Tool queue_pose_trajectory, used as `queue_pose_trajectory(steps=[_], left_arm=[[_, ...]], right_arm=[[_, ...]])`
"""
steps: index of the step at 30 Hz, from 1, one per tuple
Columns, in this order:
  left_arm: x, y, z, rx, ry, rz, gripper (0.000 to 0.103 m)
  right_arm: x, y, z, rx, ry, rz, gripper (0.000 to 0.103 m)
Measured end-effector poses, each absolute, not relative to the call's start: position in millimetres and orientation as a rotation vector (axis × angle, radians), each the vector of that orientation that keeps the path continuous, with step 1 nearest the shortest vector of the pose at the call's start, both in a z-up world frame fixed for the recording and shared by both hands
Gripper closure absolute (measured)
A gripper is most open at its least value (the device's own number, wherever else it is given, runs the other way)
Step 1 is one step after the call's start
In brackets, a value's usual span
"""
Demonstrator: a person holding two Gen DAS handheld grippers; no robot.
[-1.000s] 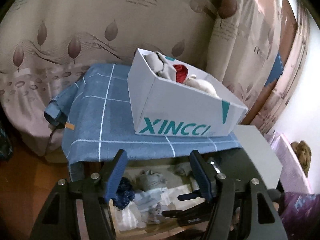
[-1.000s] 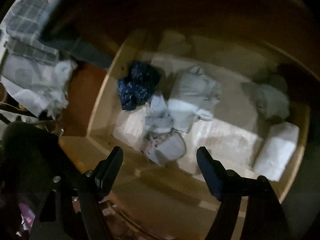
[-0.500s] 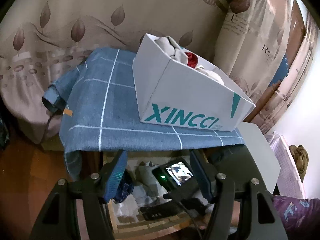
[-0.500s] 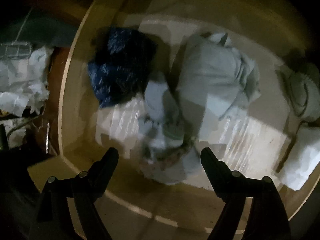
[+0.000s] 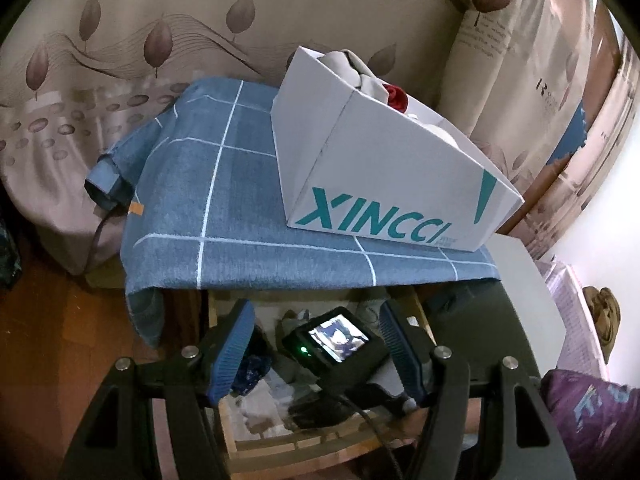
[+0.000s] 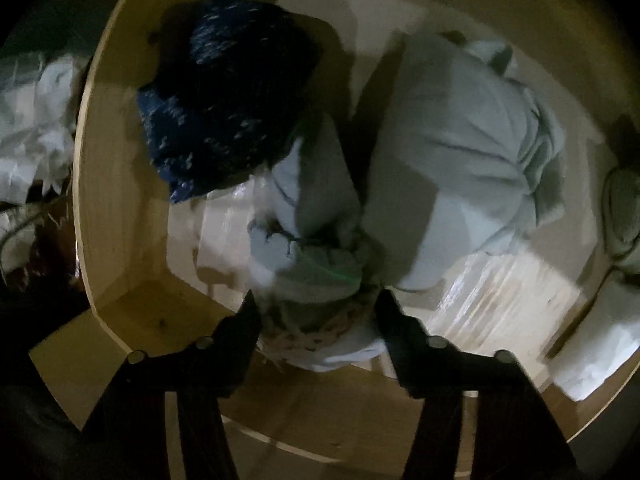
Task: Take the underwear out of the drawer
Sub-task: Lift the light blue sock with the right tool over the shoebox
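Note:
The wooden drawer (image 6: 116,184) stands pulled out, with several bunched pieces of underwear in it. My right gripper (image 6: 316,312) points steeply down into it. Its jaws are closing, and the fingertips (image 6: 250,312) press on either side of a pale blue-grey underwear bundle (image 6: 312,248). A dark blue speckled piece (image 6: 224,96) lies to the upper left of that bundle, and a larger pale garment (image 6: 452,160) to its right. In the left wrist view, my left gripper (image 5: 316,348) hangs open and empty above the drawer (image 5: 216,320), behind the right gripper's camera screen (image 5: 338,338).
A white XINCCI box (image 5: 384,176) holding clothes sits on a blue checked cloth (image 5: 224,200) over the cabinet top, just above the drawer. A leaf-patterned curtain (image 5: 160,40) hangs behind. White folded items (image 6: 592,344) fill the drawer's right end. Crumpled white plastic (image 6: 36,128) lies outside its left wall.
The right gripper has sunk into the drawer and its fingers have come in from wide apart onto the pale bundle. The left gripper has dropped slightly and stays open.

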State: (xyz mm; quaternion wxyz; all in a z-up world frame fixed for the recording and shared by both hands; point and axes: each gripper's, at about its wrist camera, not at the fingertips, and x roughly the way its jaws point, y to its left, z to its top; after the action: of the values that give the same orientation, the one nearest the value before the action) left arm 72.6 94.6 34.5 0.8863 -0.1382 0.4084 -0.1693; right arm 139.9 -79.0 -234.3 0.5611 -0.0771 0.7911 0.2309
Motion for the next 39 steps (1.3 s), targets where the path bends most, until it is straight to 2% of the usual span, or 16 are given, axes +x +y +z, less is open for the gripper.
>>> queue_pose_trajectory(steps=[8, 20, 26, 34, 39], left_arm=[[73.5, 103.7, 35.3, -0.340, 0.839, -0.347, 0.036], [75.9, 89.0, 32.0, -0.285, 0.872, -0.353, 0.036], [75.0, 77.1, 31.3, -0.242, 0.880, -0.364, 0.036], [70.3, 54.9, 29.1, -0.148, 0.894, -0.408, 0.036], [72.5, 44.3, 23.3, -0.105, 0.924, -0.419, 0.036]], right_arm=[[125.7, -108.8, -181.5, -0.143, 1.701, 0.556, 0.076], [82.4, -173.5, -38.8, 0.111, 1.392, 0.626, 0.076], [69.8, -213.8, 53.7, 0.184, 1.198, 0.625, 0.076], [116.3, -248.0, 145.5, 0.199, 1.010, 0.534, 0.076], [172.7, -245.2, 155.5, 0.199, 0.994, 0.483, 0.076]])
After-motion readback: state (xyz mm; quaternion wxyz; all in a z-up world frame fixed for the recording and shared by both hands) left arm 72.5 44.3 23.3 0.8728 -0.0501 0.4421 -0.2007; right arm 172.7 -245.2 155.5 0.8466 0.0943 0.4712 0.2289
